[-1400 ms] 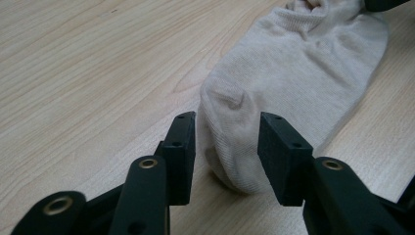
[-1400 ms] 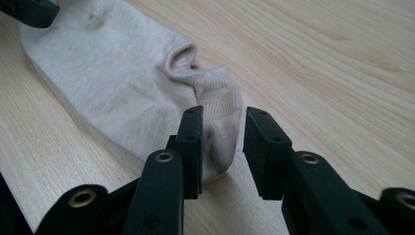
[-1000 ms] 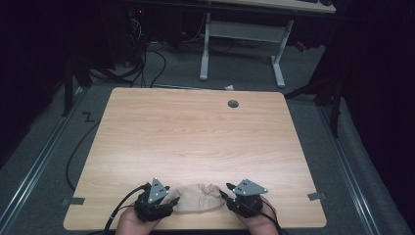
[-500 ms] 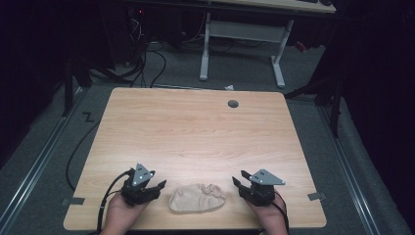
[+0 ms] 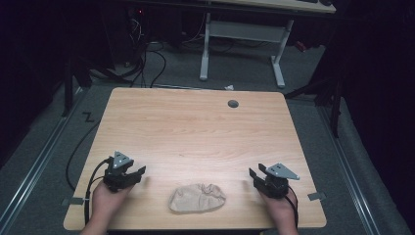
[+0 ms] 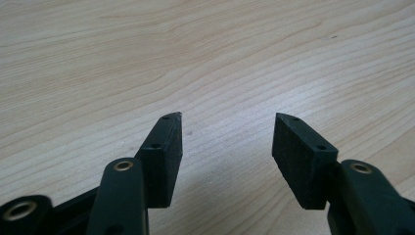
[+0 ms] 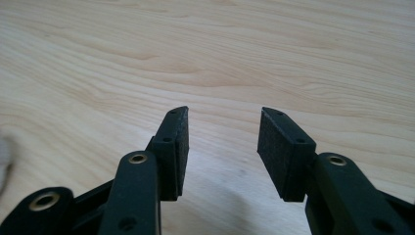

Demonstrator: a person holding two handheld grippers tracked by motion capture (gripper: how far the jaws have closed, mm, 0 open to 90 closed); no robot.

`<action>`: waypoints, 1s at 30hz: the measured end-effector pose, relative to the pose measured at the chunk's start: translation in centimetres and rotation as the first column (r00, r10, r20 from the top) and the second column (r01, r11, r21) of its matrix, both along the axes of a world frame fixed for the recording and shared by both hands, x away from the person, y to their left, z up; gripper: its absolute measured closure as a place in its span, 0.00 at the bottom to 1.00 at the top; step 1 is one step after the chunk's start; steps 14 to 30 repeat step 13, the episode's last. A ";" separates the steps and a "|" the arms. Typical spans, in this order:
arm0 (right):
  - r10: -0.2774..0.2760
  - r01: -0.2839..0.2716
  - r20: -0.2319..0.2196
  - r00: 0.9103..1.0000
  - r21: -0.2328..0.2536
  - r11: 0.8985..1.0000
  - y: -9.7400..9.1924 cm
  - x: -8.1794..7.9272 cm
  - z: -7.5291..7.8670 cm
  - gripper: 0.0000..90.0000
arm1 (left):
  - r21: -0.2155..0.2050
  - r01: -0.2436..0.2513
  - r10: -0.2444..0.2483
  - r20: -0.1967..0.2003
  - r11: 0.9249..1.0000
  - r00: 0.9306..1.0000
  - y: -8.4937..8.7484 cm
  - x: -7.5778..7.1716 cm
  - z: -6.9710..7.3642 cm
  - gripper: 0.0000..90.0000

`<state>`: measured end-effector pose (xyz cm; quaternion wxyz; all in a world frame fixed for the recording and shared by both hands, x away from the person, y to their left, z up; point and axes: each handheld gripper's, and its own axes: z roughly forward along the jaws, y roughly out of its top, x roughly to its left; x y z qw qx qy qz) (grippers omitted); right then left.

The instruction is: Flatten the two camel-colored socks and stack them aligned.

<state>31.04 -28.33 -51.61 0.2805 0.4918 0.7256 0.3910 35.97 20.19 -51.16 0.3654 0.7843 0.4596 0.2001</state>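
a light wooden table point(image 5: 195, 142) fills the middle of the high view, on a grey floor point(image 5: 44, 161) in a dark room. a second table with white legs point(image 5: 210, 44) stands beyond its far edge, and black cables point(image 5: 147, 58) trail on the floor near it. a small round grey cap point(image 5: 233, 104) sits in the table top near the far edge, right of centre.

a crumpled beige cloth point(image 5: 197, 198) lies near the front edge, roughly midway between my two hands and touching neither.

my left hand point(image 5: 105, 200) holds the left hand-held gripper point(image 5: 137, 172) at the front left, well apart from the cloth. in the left gripper view its jaws stand wide apart over bare wood, holding nothing point(image 6: 225, 142).

my right hand point(image 5: 280, 208) holds the right hand-held gripper point(image 5: 254, 175) at the front right, also well clear of the cloth. in the right gripper view its jaws are spread wide and empty above the wood grain point(image 7: 222, 147). a pale blurred patch shows at that view's left edge; i cannot tell what it is.
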 end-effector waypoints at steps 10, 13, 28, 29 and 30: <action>-0.026 0.026 -0.006 1.000 -0.002 1.000 -0.7 0.2 -0.3 0.61 | 0.008 0.032 -0.032 0.021 0.999 0.999 0.0 -0.8 0.1 0.50; -0.007 0.007 0.005 1.000 -0.015 1.000 0.0 0.1 0.0 0.61 | -0.011 0.035 -0.035 0.027 0.999 0.999 0.3 -1.2 0.5 0.50; -0.007 0.007 0.005 1.000 -0.015 1.000 0.0 0.1 0.0 0.61 | -0.011 0.035 -0.035 0.027 0.999 0.999 0.3 -1.2 0.5 0.50; -0.007 0.007 0.005 1.000 -0.015 1.000 0.0 0.1 0.0 0.61 | -0.011 0.035 -0.035 0.027 0.999 0.999 0.3 -1.2 0.5 0.50; -0.007 0.007 0.005 1.000 -0.015 1.000 0.0 0.1 0.0 0.61 | -0.011 0.035 -0.035 0.027 0.999 0.999 0.3 -1.2 0.5 0.50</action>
